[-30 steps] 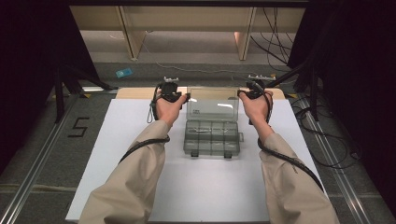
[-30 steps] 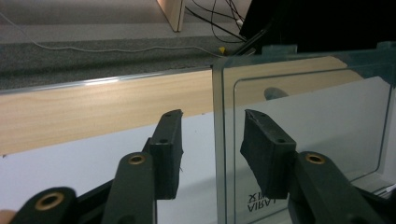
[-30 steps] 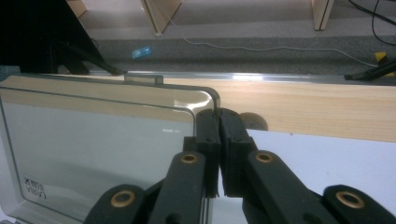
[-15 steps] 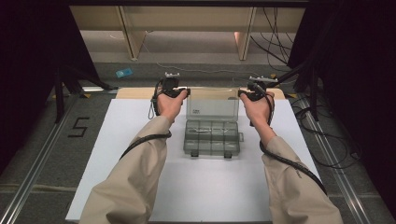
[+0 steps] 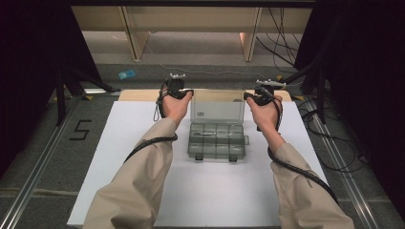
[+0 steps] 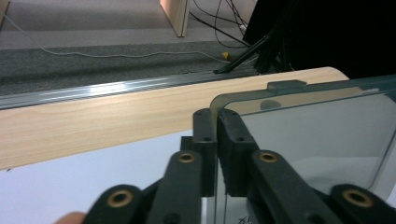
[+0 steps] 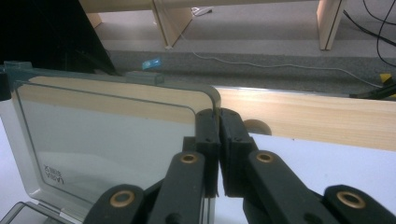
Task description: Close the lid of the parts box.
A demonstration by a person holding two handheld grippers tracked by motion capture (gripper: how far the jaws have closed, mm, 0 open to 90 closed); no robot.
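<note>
A clear grey plastic organiser box (image 5: 217, 143) lies open on the white board, several compartments showing. Its transparent lid (image 5: 217, 106) stands raised at the far side. My left gripper (image 5: 190, 92) pinches the lid's left edge. In the left gripper view its jaws (image 6: 217, 116) have just been closing and now press the lid (image 6: 317, 135) near its upper corner. My right gripper (image 5: 247, 95) is shut on the opposite edge, and the right gripper view shows its jaws (image 7: 218, 116) clamped on the lid (image 7: 107, 130) by the rounded corner.
The white board (image 5: 143, 143) covers the table, with a wooden strip (image 5: 136, 95) along its far edge. Beyond it lie grey floor, a blue scrap (image 5: 126, 74), cables and wooden legs. A "5" (image 5: 80, 130) is marked at the left. Metal rails run down both sides.
My left gripper has nudged in against the lid's left edge. The right hand, the lid and the box have stayed put.
</note>
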